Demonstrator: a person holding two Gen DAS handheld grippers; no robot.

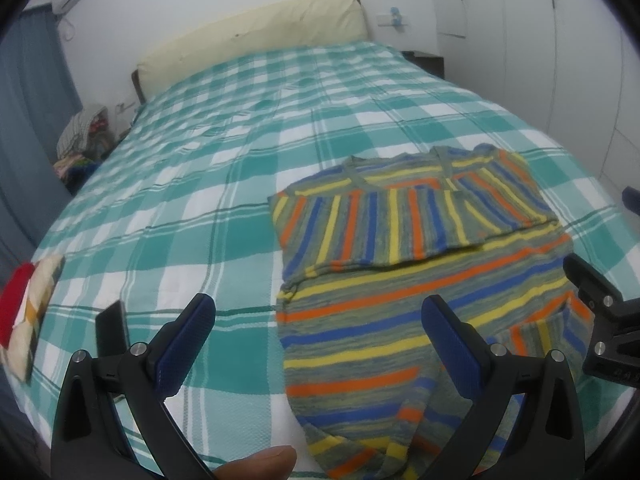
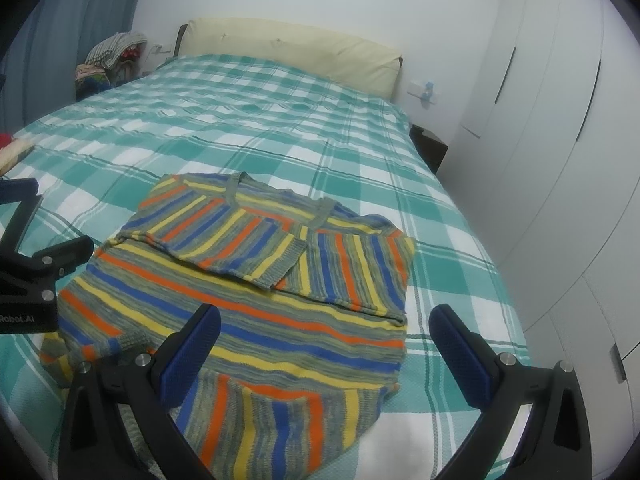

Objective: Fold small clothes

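Two grippers spread wide and holding nothing, left gripper [image 1: 320, 340] and right gripper [image 2: 326, 344] hovering over striped sweater [image 2: 256, 280] (sleeves folded in), lying on checked bed [image 2: 280, 120].

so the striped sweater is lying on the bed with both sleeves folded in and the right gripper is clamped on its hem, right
Not quite. The right gripper is open, its jaws spread above the hem and holding nothing, as the right wrist view shows. The rest stands: the striped sweater lies on the bed with both sleeves folded in across the chest.
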